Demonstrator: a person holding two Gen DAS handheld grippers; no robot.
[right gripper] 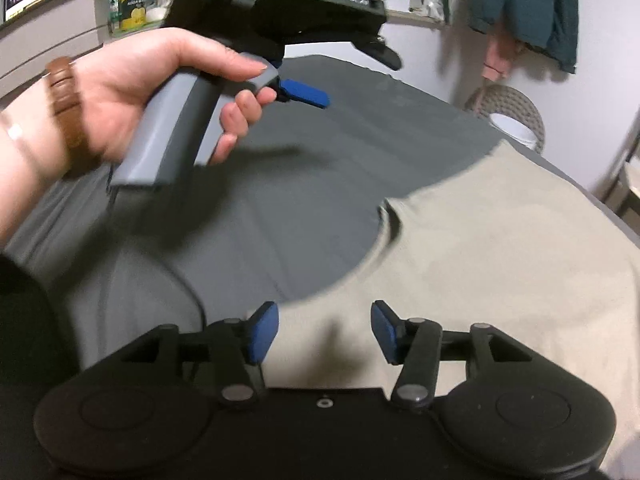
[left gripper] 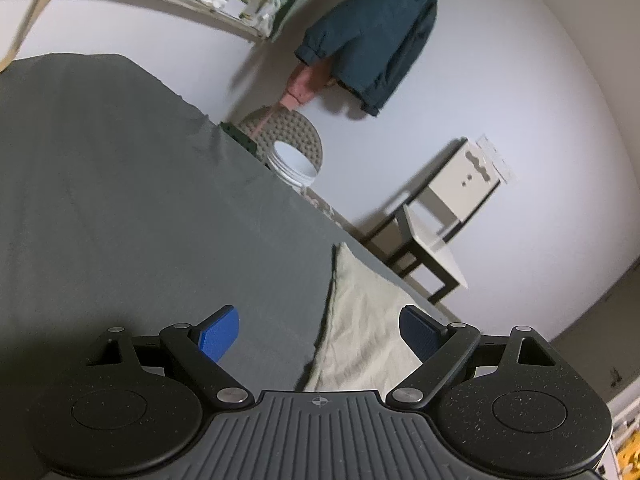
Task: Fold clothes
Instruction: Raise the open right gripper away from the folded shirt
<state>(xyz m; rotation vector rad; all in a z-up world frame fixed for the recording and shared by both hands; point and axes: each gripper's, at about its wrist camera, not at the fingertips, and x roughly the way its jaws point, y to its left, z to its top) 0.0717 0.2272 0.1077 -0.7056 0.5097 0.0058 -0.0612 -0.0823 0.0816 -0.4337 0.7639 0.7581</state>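
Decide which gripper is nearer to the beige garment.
Right. The right gripper hangs open just above the beige garment, over its near edge. The left gripper, also open, hovers above the grey sheet beside it.

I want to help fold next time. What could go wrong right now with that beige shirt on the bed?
1. The beige shirt lies close to the edge of the grey bed cover, so a pull might drag it off.
2. Neither the left hand-held gripper nor the right hand-held gripper grips any cloth; closing now could pinch just one layer or miss.
3. The shirt's edge looks curled near the neckline, so the fold may come out crooked.
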